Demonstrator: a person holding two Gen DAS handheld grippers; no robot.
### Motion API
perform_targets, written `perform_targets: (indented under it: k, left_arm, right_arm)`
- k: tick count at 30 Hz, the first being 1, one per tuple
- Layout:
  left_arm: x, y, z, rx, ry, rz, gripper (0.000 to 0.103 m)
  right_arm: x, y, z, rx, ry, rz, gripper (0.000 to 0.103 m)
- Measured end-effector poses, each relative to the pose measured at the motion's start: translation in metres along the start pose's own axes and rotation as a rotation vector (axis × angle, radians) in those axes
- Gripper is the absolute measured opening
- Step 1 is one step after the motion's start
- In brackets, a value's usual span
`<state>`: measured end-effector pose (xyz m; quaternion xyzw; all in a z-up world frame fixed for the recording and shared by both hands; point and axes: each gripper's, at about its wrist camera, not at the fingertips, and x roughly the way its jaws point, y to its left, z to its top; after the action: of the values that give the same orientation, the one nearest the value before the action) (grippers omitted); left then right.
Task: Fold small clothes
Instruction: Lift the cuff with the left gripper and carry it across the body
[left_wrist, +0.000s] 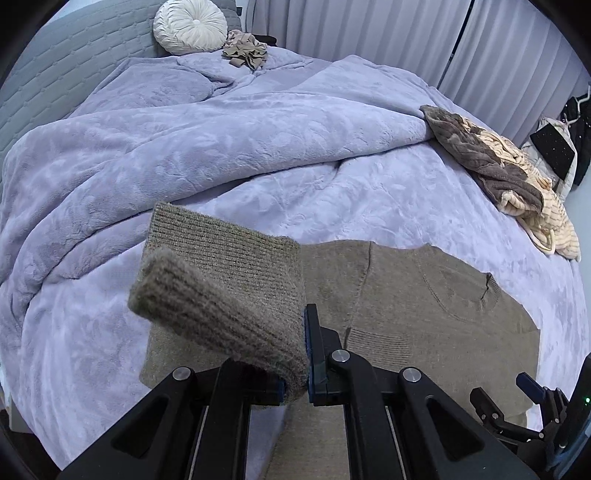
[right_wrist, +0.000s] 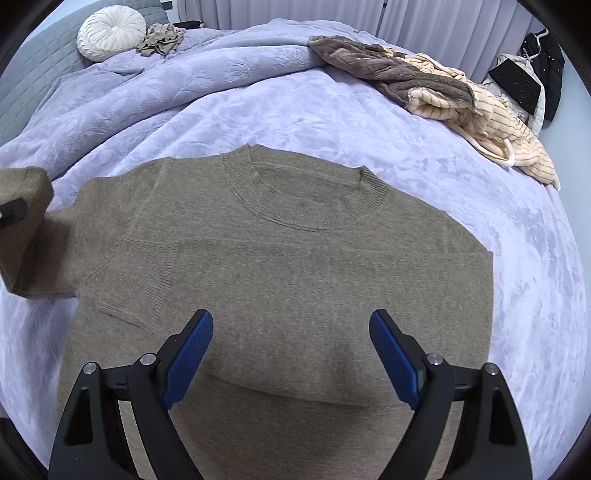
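A taupe knit sweater (right_wrist: 295, 258) lies flat on the lavender bedspread (right_wrist: 332, 107), its round collar (right_wrist: 303, 199) toward the far side. My left gripper (left_wrist: 295, 369) is shut on the sweater's left sleeve (left_wrist: 221, 288) and holds the ribbed cuff lifted above the body of the sweater (left_wrist: 406, 314). The lifted sleeve also shows at the left edge of the right wrist view (right_wrist: 22, 229). My right gripper (right_wrist: 291, 354) is open and empty, hovering over the sweater's lower middle. It shows at the bottom right of the left wrist view (left_wrist: 517, 402).
A brown and cream striped fleece garment (right_wrist: 443, 88) lies bunched at the bed's far right. A round cream pillow (right_wrist: 110, 33) and a crumpled beige cloth (right_wrist: 162, 38) sit by the grey headboard. A rumpled lavender duvet (left_wrist: 147, 147) rises at the left. Curtains hang behind.
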<state>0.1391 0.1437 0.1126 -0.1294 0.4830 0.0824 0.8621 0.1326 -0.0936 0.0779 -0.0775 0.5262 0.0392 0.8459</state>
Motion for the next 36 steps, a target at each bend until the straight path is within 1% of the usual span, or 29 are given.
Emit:
perform_targets:
  k: [4,8,11,20,29,36]
  left_arm:
    - [0.004,-0.023,-0.002,0.028,0.011,0.006,0.009]
    - [0.008,-0.044,-0.005,0.061,0.016,0.022,0.009]
    - [0.008,-0.064,-0.007,0.102,0.010,0.033,0.009]
    - [0.006,-0.139,-0.019,0.215,0.002,0.026,0.009]
    - [-0.002,-0.201,-0.039,0.301,0.001,0.000,0.009]
    - [-0.009,-0.249,-0.067,0.397,0.001,-0.016,0.009]
  right_arm:
    - [-0.001,-0.009,-0.001,-0.017,-0.007,-0.008,0.089]
    - [-0.003,-0.022,-0.003,-0.012,-0.013,0.005,0.089]
    - [-0.003,-0.030,-0.005,-0.012,-0.018,0.001,0.089]
    - [0.001,-0.069,-0.012,0.030,-0.019,-0.009,0.089]
    - [0.003,-0.109,-0.023,0.080,-0.024,0.000,0.089]
    - [0.007,-0.135,-0.035,0.121,-0.026,0.012,0.089]
